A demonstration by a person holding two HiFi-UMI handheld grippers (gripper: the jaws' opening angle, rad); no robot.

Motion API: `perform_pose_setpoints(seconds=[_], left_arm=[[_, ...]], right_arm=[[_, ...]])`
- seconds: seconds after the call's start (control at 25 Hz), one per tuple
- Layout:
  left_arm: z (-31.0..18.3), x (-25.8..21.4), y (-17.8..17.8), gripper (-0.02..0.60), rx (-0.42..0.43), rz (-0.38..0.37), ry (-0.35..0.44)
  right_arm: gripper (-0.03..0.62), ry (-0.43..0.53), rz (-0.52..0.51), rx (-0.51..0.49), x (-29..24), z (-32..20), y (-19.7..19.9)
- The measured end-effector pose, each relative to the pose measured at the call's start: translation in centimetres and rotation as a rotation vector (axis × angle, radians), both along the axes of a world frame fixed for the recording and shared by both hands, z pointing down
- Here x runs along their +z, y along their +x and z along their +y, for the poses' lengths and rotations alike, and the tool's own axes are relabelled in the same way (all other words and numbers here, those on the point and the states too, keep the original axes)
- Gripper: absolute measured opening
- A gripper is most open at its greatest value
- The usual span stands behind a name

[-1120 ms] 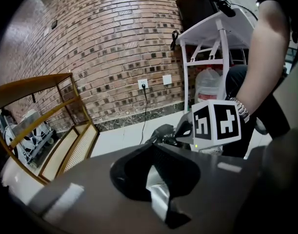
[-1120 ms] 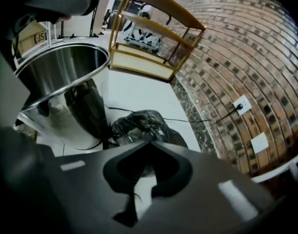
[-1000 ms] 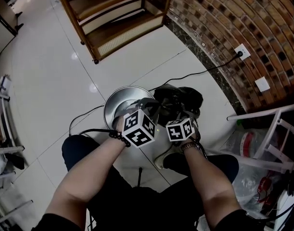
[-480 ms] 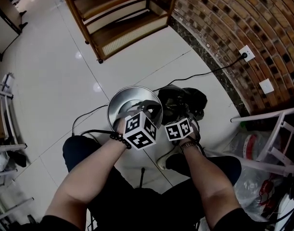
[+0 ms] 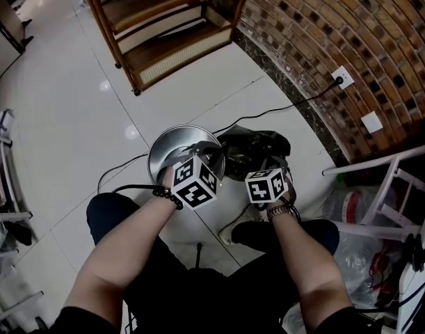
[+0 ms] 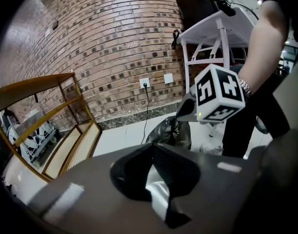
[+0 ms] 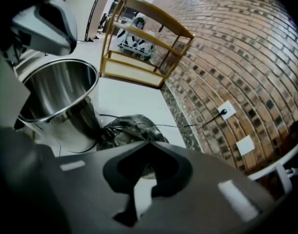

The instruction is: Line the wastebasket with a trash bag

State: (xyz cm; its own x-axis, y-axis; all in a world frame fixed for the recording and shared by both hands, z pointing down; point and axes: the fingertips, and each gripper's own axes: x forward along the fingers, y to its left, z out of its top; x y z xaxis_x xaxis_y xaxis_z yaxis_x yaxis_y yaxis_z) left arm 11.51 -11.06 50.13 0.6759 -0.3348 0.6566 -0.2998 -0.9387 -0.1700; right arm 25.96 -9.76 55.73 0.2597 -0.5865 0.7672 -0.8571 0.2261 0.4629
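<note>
Your left gripper point(image 6: 152, 146): tongs fully together, nothing visible between the tips in its own view. Head view puts it at the near rim of the wastebasket point(image 5: 176, 147). Can't tell if it touches the rim.

Your right gripper point(image 7: 148, 144): tongs just closed, tips together over the trash bag point(image 7: 125, 128). Its own view doesn't settle the grip. The left gripper view does: bag folds gather up to that gripper's nose, so it looks pinched on bag film.

Task item: bag is a black crumpled heap on the floor tiles point(image 5: 80, 117), against the bin's base on your right side. Bin is upright, bare steel inside.

View differences:
- Head view only: both forearms point(image 5: 129, 256), bead bracelet point(image 5: 167, 197) on the left wrist, watch point(image 5: 282, 211) on the right. Jaw tips are hidden under the marker cubes point(image 5: 195, 181).
- Right gripper view only: bin's outer wall and open mouth from the side, with the left gripper's body over it.

Readable marks: only the black-and-white square patterns on the cubes. Cable point(image 5: 282, 108) runs to the wall socket point(image 5: 343, 76) on the brick wall point(image 5: 337, 26).
</note>
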Motion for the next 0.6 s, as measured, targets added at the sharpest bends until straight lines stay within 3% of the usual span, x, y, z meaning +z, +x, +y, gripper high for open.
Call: perform_pose_setpoints(seconds=[0.32,0.6], left_arm=[[0.1,-0.4,-1.8,0.002,-0.05,0.012,-0.014],[-0.1,-2.8,-2.8,0.002,-0.123,0.103,-0.067]], right_arm=[[0.003,0.095,0.026,0.012,-6.4,0.9,2.3],[0.003,0.2,0.038,0.028,-12.3,1.1,3.5]])
